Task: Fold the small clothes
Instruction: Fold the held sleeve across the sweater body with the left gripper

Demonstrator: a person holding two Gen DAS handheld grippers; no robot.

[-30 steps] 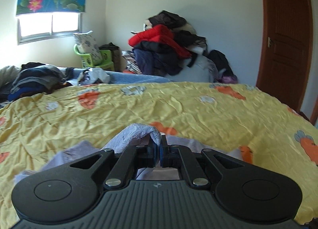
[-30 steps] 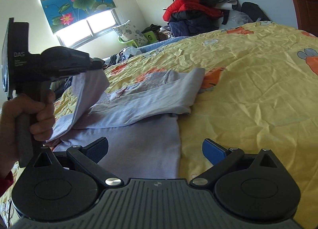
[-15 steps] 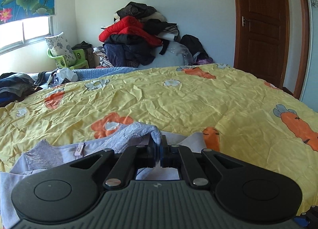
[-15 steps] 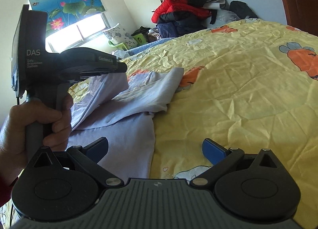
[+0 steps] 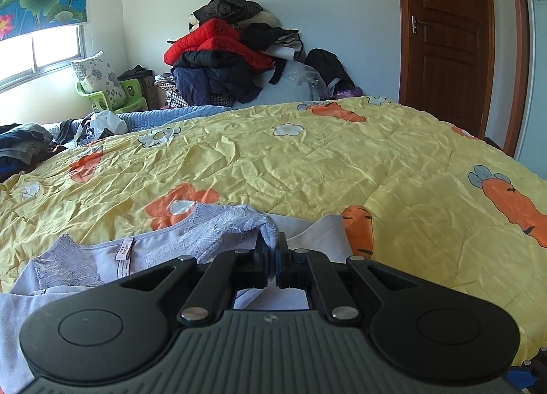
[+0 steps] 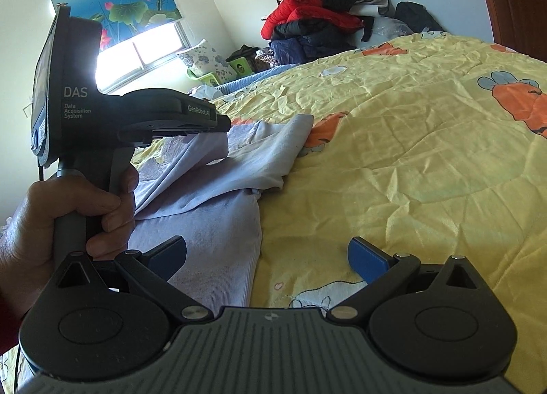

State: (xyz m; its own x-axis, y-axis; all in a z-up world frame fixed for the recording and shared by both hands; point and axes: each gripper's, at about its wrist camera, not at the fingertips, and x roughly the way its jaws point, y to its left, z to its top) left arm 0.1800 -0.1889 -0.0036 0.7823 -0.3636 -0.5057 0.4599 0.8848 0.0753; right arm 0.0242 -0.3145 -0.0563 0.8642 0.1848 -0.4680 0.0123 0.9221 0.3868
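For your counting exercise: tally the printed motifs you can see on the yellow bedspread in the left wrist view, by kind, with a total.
On the yellow bedspread:
Carrots: 3
White flowers: 3
Orange flowers: 2
Total: 8

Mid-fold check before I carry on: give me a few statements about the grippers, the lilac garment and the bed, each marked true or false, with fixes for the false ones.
1. The left gripper is shut on the lilac garment. True.
2. The right gripper is also clamped on the fabric. False: its jaws stand wide open and hold nothing.
3. The garment lies on a yellow quilt printed with carrots. True.
4. The pinched part is plain cloth. False: it is the lace edge, near the sewn-in label.
5. The wooden door stands open. False: it is closed.
6. A pile of jackets sits beyond the bed. True.
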